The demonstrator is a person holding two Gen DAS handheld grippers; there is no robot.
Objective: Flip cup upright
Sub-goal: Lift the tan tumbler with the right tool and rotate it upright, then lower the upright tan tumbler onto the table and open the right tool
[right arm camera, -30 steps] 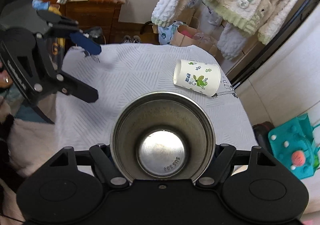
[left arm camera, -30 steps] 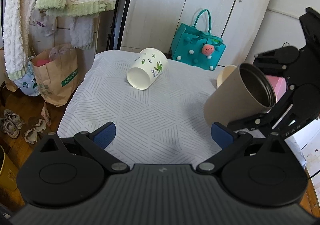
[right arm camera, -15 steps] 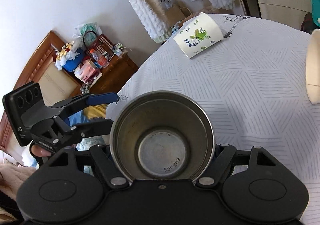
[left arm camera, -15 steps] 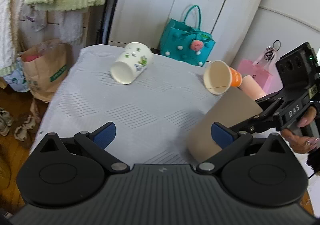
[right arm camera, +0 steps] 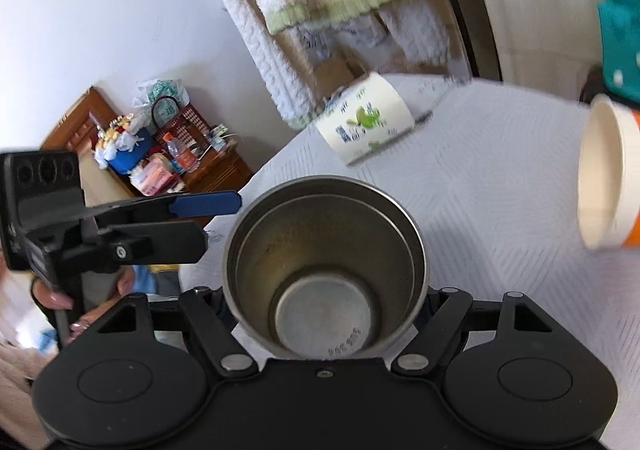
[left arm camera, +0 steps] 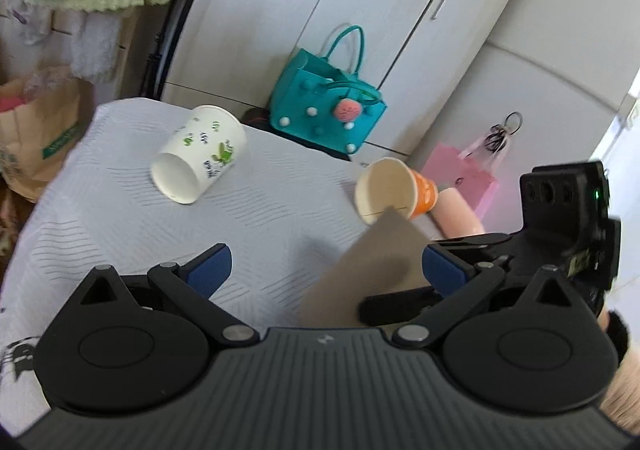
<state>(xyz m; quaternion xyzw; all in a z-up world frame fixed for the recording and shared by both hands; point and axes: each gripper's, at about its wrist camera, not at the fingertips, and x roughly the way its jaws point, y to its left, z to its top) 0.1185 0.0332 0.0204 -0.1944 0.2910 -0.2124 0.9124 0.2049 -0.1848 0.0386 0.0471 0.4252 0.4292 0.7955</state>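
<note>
Clamping the steel cup (right arm camera: 324,270), the right hand-held gripper (right arm camera: 324,302) holds it tilted over the desk (left arm camera: 260,209); left hand-held gripper (left arm camera: 324,270) is spread, empty. Probably level the base before letting go.

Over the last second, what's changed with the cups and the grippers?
The right gripper has tipped the steel cup from mouth-up toward mouth-down beside the open left gripper; its grip is unchanged. The printed cup and orange cup lie on their sides as before.
</note>
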